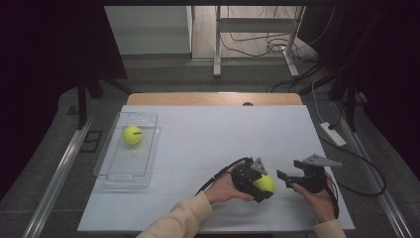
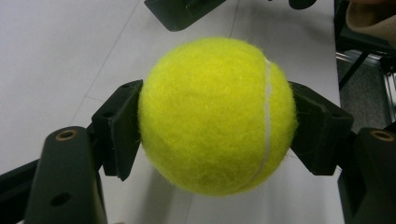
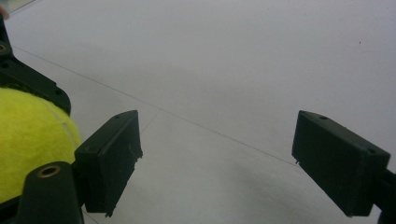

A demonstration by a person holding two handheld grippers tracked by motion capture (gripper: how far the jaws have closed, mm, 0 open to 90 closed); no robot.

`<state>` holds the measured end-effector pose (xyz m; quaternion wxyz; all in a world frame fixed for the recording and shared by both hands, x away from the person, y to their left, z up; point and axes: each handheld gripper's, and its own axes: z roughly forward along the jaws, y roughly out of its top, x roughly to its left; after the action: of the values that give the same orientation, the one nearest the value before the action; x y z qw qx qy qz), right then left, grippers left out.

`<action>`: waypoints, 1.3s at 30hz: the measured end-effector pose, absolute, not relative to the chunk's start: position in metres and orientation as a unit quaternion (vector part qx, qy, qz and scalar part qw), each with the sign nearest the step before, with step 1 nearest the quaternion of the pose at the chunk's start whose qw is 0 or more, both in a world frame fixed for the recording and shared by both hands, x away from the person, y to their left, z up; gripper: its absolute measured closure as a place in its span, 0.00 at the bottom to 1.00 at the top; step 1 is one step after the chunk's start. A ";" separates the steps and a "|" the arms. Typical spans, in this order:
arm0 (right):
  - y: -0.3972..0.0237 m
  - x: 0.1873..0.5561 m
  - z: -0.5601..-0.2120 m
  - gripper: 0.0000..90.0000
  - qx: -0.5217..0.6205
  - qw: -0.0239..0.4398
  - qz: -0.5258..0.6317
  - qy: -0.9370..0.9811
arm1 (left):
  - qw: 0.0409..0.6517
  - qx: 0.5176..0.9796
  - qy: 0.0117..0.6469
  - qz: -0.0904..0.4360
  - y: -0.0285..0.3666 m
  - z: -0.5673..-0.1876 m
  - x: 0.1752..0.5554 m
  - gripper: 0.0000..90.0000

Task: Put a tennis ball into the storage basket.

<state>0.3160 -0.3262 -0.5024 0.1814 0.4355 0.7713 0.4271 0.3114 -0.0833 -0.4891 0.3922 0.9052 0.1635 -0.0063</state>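
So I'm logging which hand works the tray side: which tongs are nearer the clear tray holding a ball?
Left. The left tongs, shut on a tennis ball, sit right of the clear tray; the right tongs are farther right.

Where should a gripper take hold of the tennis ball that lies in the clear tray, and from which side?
Grip the tennis ball across its widest middle, coming straight from above. It is round, so any pair of opposite sides serves, but the clear tray has raised walls that would likely block a level approach.

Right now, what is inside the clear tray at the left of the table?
One yellow tennis ball lies in the clear tray, toward its far end. The rest of the tray looks bare; its see-through walls hide nothing.
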 end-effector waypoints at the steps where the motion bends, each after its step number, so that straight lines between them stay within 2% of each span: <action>1: -0.326 0.316 -0.502 0.18 0.436 0.181 0.427 0.771 | 0.394 0.904 0.164 -0.006 -0.082 -0.488 0.311 0.31; 39: -0.325 0.315 -0.503 0.18 0.436 0.183 0.424 0.772 | 0.428 0.881 0.199 0.022 -0.030 -0.472 0.309 0.31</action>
<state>0.3147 -0.3248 -0.5032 0.1830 0.4361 0.7721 0.4244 0.3091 -0.0299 -0.4716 0.4283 0.8812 0.1990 0.0216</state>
